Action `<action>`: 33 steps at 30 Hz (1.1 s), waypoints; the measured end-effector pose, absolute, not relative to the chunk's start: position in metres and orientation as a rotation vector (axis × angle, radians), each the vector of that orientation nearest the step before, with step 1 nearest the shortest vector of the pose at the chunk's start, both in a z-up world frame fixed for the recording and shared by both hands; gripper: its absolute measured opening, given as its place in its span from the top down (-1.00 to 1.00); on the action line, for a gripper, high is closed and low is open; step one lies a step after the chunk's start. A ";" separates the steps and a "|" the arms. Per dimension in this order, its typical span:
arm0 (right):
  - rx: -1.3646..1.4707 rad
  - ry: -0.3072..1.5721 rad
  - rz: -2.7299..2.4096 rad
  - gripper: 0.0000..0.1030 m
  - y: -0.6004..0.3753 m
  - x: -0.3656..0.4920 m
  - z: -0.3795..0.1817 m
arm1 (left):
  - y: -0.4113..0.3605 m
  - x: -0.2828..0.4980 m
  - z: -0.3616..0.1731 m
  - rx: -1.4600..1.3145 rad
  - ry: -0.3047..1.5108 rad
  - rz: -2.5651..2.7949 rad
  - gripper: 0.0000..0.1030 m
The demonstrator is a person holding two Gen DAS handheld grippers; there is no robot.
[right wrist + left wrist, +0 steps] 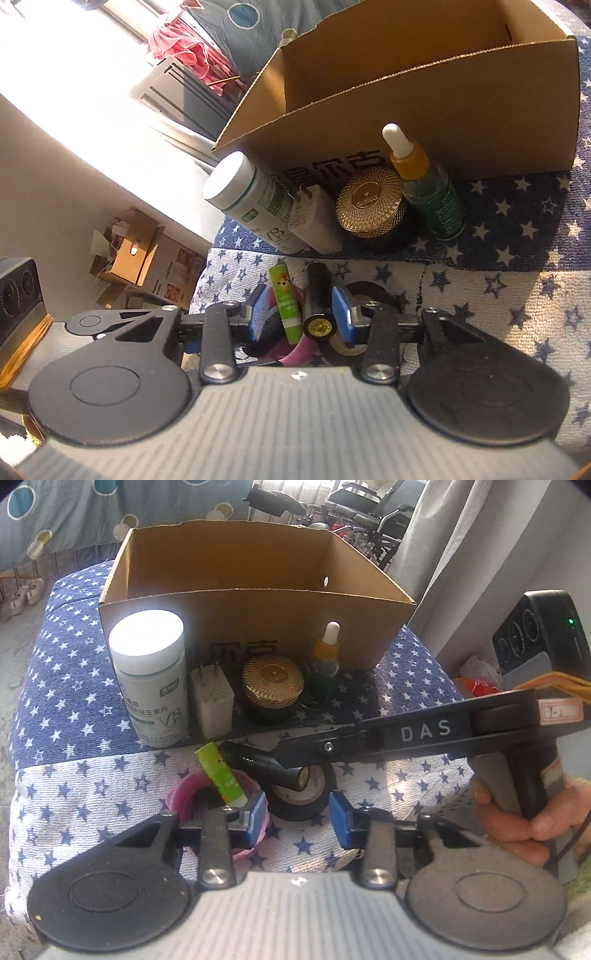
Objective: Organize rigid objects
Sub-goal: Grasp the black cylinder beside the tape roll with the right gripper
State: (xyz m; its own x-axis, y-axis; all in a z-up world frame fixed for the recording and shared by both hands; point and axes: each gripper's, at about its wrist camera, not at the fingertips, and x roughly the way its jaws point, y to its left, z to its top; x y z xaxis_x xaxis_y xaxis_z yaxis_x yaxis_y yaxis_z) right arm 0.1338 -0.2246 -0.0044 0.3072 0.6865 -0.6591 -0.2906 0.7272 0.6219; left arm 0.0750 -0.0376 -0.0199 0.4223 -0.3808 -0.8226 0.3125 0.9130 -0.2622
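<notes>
One black tube [317, 295] lies lengthwise toward the box [443, 92].

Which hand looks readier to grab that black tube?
The right gripper: its open blue fingers already straddle the black tube and green stick. The left gripper hangs open, short of them.

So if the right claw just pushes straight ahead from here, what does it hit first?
Most likely the black cylindrical tube, which already lies between the open right claw fingers beside the green lip-balm stick. Beyond them stands the white plug adapter, though depth is hard to judge.
</notes>
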 end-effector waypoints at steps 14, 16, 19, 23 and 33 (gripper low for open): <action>0.666 1.262 0.719 0.80 -0.238 0.156 -0.041 | -0.048 0.098 -0.039 -0.089 1.160 -0.405 0.31; 0.704 1.269 0.715 0.80 -0.240 0.158 -0.045 | -0.047 0.099 -0.039 -0.084 1.170 -0.387 0.42; 0.735 1.276 0.705 0.76 -0.242 0.161 -0.050 | -0.046 0.099 -0.037 -0.083 1.176 -0.368 0.47; 0.717 1.285 0.684 0.64 -0.235 0.162 -0.058 | -0.048 0.101 -0.039 -0.071 1.186 -0.341 0.52; 0.671 1.229 0.665 0.74 -0.236 0.146 -0.049 | -0.064 0.088 -0.028 0.026 1.119 -0.333 0.91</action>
State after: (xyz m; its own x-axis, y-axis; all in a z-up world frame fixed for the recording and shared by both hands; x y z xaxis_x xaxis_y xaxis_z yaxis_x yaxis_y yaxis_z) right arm 0.1460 -0.2364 -0.0492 0.2041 0.7648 -0.6111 -0.0926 0.6366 0.7656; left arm 0.0884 -0.0637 -0.0281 0.3925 -0.2493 -0.8853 0.2756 0.9502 -0.1454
